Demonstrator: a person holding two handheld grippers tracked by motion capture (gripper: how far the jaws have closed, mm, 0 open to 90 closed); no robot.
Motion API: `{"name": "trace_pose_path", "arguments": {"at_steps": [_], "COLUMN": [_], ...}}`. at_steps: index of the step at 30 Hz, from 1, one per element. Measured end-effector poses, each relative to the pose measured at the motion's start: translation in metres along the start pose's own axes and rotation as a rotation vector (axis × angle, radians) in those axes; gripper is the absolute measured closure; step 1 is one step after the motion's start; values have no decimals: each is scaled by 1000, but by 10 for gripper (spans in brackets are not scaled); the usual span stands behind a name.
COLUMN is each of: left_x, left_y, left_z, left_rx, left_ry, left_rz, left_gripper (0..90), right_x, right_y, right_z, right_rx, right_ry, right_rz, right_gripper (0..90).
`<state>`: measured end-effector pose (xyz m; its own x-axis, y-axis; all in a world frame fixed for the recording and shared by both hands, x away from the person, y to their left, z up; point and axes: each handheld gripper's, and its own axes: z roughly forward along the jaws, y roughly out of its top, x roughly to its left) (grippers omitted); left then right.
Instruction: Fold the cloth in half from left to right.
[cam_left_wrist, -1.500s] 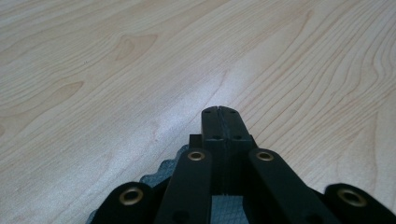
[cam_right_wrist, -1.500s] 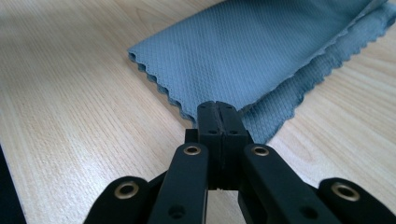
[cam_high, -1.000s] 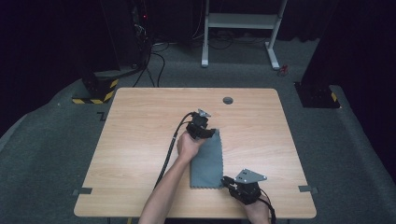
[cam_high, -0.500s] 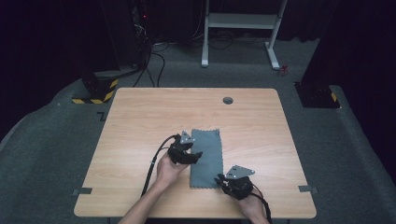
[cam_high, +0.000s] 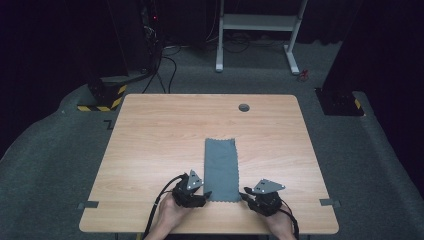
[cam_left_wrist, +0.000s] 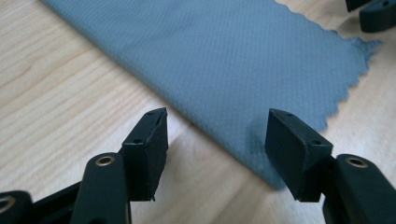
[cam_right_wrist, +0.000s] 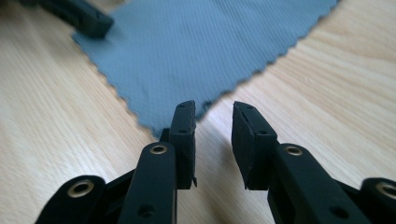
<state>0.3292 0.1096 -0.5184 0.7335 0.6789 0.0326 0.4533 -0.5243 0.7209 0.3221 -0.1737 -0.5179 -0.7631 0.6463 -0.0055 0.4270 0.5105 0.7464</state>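
Your folded grey cloth (cam_high: 221, 169) lies flat as a long strip on the table (cam_high: 150, 135), its zigzag-cut short end close to the near edge, a little right of the middle. Your left tongs (cam_high: 206, 194) sit low at the cloth's near left corner, pointing right across the table; their jaws have just been opening and stand wide, the corner lying between them with neither pad pressing on it. Your right tongs (cam_high: 245, 192) rest at the near right corner, pointing left; their jaws have been parting too and stand narrow, just short of the cloth's edge. Both your hands lie at the near edge, wrists low.
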Motion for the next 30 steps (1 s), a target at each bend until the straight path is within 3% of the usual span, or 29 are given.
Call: {"name": "trace_pose_path", "arguments": {"at_steps": [8, 10, 16, 25, 30], "left_x": [-4, -6, -10, -12, -7], "left_y": [-11, -12, -16, -19, -19], "left_z": [-7, -8, -10, -10, -10], "left_rx": [-17, -21, -57, -73, -66], "left_ry": [-22, -30, -55, -77, -120], "left_rz": [-43, -30, -10, -9, -29], "left_gripper": [414, 477, 630, 752, 851], "right_x": [18, 20, 16, 17, 17], "right_y": [12, 9, 5, 4, 5], "right_z": [13, 17, 13, 13, 13], "right_rx": [-17, 9, 2, 3, 10], "right_ry": [20, 7, 24, 20, 36], "right_rz": [-52, -63, -67, -47, -49], "right_gripper": [689, 717, 788, 796, 847]}}
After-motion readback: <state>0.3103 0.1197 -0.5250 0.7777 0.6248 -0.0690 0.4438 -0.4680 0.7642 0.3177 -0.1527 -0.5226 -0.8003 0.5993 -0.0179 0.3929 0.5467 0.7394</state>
